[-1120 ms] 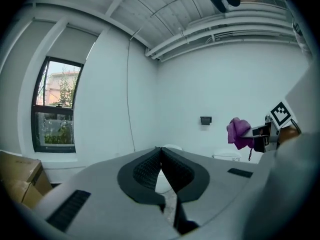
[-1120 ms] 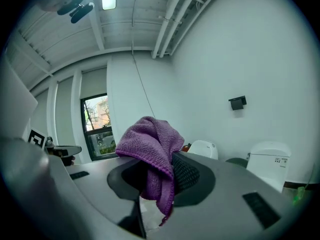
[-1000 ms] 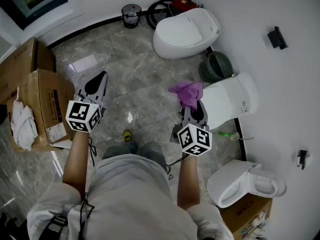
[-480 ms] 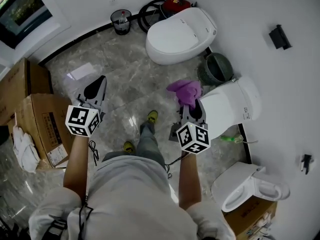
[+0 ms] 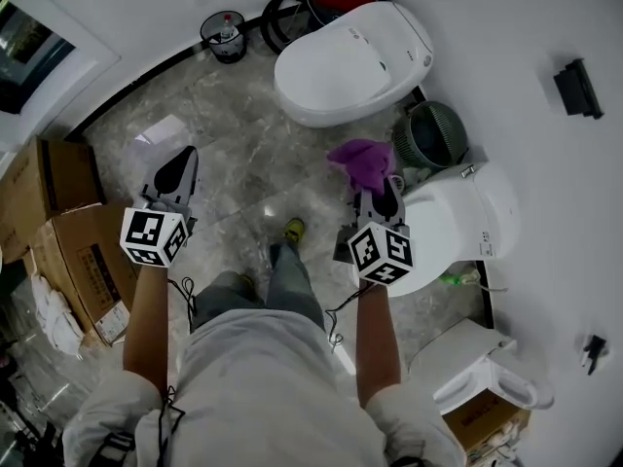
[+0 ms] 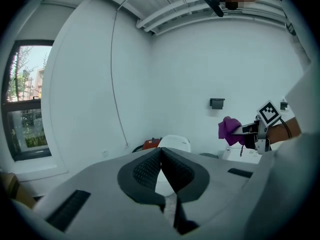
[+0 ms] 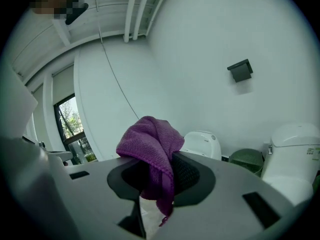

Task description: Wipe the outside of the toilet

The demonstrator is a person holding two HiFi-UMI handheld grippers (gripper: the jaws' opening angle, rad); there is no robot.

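Floor (image 5: 243, 154); bin (image 5: 210, 39), perhaps bottle (image 5: 228, 24) inside; cloth (image 5: 362, 161)

We see our left tongs (image 6: 161, 151) with jaws pressed together, nothing between them. Past their tips stands a white toilet (image 6: 173, 143). Farther right, our right tongs (image 6: 245, 130) hold a purple cloth (image 6: 229, 130).

Head view from above, steeply down over the floor (image 5: 243, 154), left gripper view low behind its own jaws, facing the far wall (image 6: 200, 69) — right gripper (image 6: 241, 130) at its right edge, right gripper view close behind the purple cloth (image 7: 152, 144) in its jaws, both sharing the rounded toilet (image 7: 202, 143).
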